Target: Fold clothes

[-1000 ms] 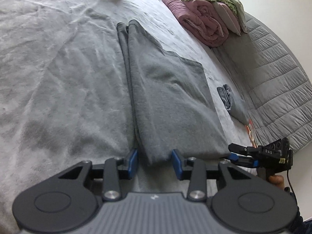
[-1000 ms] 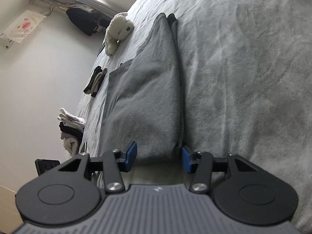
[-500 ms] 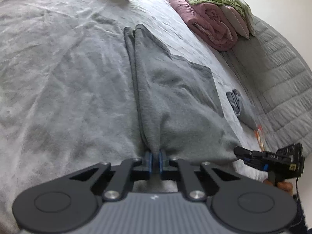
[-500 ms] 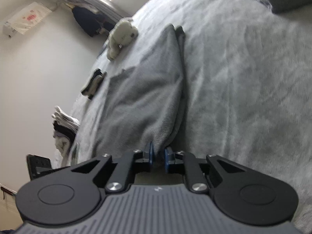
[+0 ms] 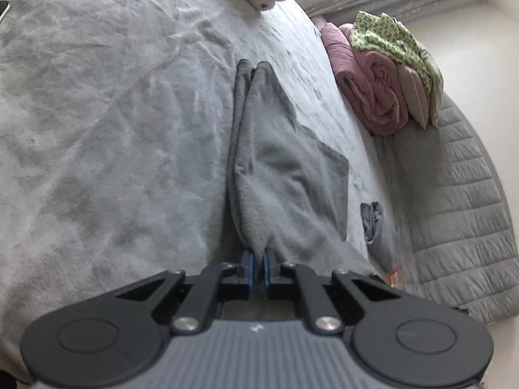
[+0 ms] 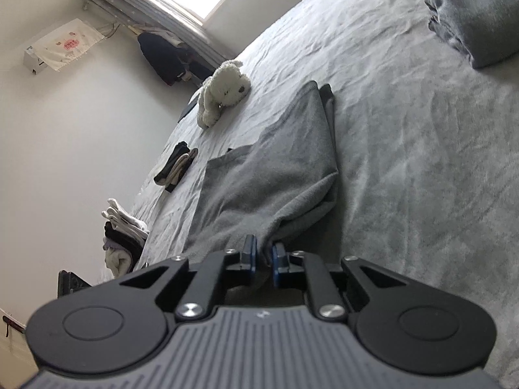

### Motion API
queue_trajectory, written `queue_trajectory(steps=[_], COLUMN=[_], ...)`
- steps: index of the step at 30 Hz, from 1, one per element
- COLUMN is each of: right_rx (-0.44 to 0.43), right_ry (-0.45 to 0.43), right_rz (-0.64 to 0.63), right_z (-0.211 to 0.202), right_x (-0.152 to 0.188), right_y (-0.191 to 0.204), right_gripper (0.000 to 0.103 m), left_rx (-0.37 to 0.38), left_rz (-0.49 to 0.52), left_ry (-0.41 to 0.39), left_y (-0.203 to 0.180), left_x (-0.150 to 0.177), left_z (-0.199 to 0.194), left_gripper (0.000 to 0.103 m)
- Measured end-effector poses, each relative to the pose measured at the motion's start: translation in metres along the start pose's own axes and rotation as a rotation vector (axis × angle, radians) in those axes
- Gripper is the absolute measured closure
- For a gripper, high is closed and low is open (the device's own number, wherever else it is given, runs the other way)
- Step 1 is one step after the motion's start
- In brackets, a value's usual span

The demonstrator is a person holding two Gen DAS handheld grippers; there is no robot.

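A grey fleece garment [image 5: 275, 168] lies folded lengthwise on the grey bed cover [image 5: 97, 129], running away from me. My left gripper [image 5: 258, 264] is shut on one near corner of the garment, its blue pads pinching the cloth and lifting it a little. In the right wrist view the same grey garment [image 6: 269, 181] stretches toward a plush toy, and my right gripper [image 6: 263, 254] is shut on its other near corner, the fabric bunched between the pads and raised off the bed cover [image 6: 421, 178].
A white plush toy [image 6: 223, 89] sits at the garment's far end. Rolled pink bedding [image 5: 369, 87] under a green patterned cloth [image 5: 395, 42] lies by the quilted headboard [image 5: 464, 201]. A folded grey item [image 6: 476, 26], dark socks [image 6: 175, 167] and stacked clothes [image 6: 121, 240] lie near the bed's edges.
Both grippers went from open around the garment's near hem to shut on its corners. The hem has lifted and bunched, and both views have rolled and risen slightly.
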State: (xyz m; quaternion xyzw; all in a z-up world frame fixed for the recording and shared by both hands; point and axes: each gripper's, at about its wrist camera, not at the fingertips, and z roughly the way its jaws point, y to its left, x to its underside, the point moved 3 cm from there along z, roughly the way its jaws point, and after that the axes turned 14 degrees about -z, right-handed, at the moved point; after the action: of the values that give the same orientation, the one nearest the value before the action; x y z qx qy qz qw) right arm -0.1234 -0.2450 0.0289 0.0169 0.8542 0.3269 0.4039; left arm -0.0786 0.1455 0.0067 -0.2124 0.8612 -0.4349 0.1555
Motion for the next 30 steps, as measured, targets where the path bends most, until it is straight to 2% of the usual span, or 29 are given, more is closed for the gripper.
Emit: queue_trajectory(steps=[4, 9, 18, 25, 30], right_rx=[-0.013, -0.011, 0.017, 0.043, 0.1], right_ry=[-0.049, -0.105, -0.115, -0.077, -0.036], right_rz=[0.001, 0.013, 0.11, 0.209, 0.254], right_z=[-0.001, 0.005, 0.027, 0.055, 0.089], right_x=[-0.011, -0.034, -0.074, -0.103, -0.121], right_y=[0.005, 0.009, 0.0, -0.019, -0.04], right_gripper=[0.09, 0.09, 0.09, 0.09, 0.09], left_rx=[0.042, 0.059, 0.048, -0.001, -0.061], left_rz=[-0.039, -0.053, -0.035, -0.045, -0.077], left_ry=[-0.028, -0.083, -0.136, -0.157, -0.182], left_y=[-0.01, -0.025, -0.062, -0.094, -0.089], left_x=[-0.006, -0.024, -0.06, -0.092, -0.116], left_z=[-0.004, -0.004, 0.007, 0.034, 0.06], left_gripper=[0.097, 0.098, 0.098, 0.098, 0.098])
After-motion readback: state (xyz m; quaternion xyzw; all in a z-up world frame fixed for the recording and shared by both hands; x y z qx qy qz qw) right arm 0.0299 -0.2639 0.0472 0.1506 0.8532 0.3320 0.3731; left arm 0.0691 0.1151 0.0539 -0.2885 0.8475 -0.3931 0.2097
